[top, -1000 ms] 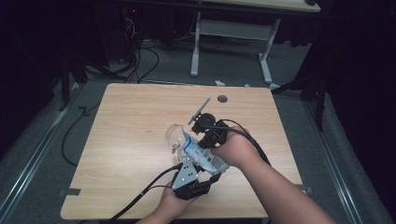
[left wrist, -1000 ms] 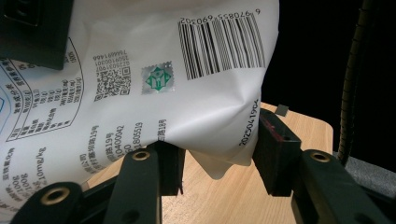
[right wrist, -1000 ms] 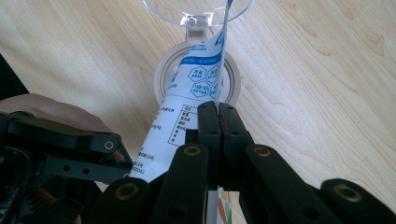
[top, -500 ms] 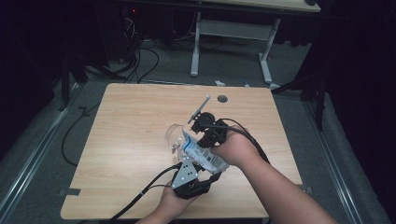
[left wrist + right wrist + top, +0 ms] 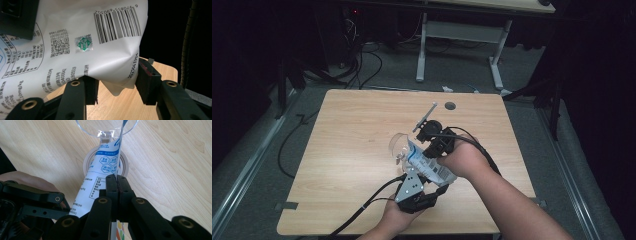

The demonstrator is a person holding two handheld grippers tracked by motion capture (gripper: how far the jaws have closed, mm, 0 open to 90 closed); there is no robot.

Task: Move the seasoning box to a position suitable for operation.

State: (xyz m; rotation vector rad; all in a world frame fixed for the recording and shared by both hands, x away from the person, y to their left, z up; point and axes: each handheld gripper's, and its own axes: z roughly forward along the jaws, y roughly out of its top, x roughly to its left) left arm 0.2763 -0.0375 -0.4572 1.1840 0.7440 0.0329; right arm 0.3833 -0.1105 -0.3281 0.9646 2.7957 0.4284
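High view: nothing is seen to have changed since a second ago; the pouch point(image 5: 428, 167) is kept tilted over the glass point(image 5: 398, 147) above the table point(image 5: 347, 150), pinched by the shut right hand-held gripper point(image 5: 116, 181) and gripped at its base by the left hand-held gripper point(image 5: 115, 83), so pouring is judged under way

- Table point(image 5: 347, 150) left half and far edge bare: open passage.
- Pouch point(image 5: 428, 167), clear cup point(image 5: 398, 147), both grippers crowd centre-right.
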